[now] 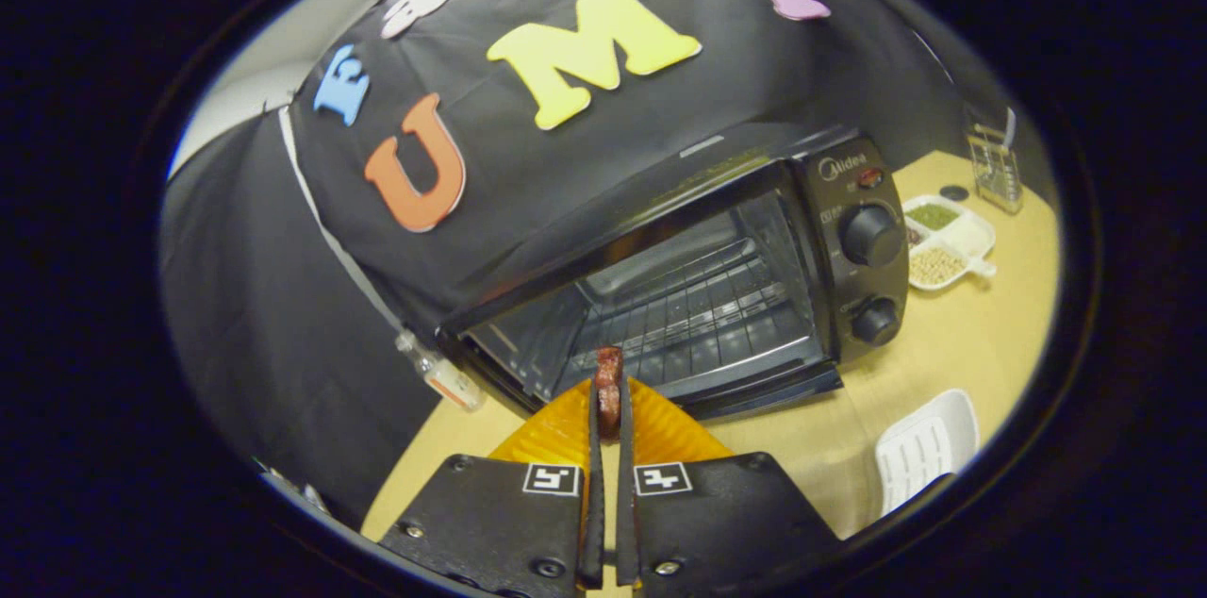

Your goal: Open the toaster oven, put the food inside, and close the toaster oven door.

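Gripper (608, 409) — fingers pressed nearly together, pinching a thin reddish-brown piece of food (609, 381) that stands up on edge between the tips; both fingers bear on it. Its long axis runs along the fingers, toward 12 o'clock. What kind of food it is cannot be told from this view.

Toaster oven (679, 282) lies just ahead of the fingertips, from 12 to 2 o'clock, on the wooden table (943, 353). Door is already down; the wire rack (693, 301) inside is bare. The oven sits skewed to the gripper — its mouth faces about 7 o'clock, control knobs (869, 235) off at 2 o'clock.

Judgement: opening step done, food in hand, not yet inside. The coming move turns on carrying the food forward and slightly right, over the lowered door's near edge, onto the rack.

A divided snack tray (948, 240) sits beyond the oven at 2 o'clock; a white ribbed dish (929, 447) at 3 o'clock.
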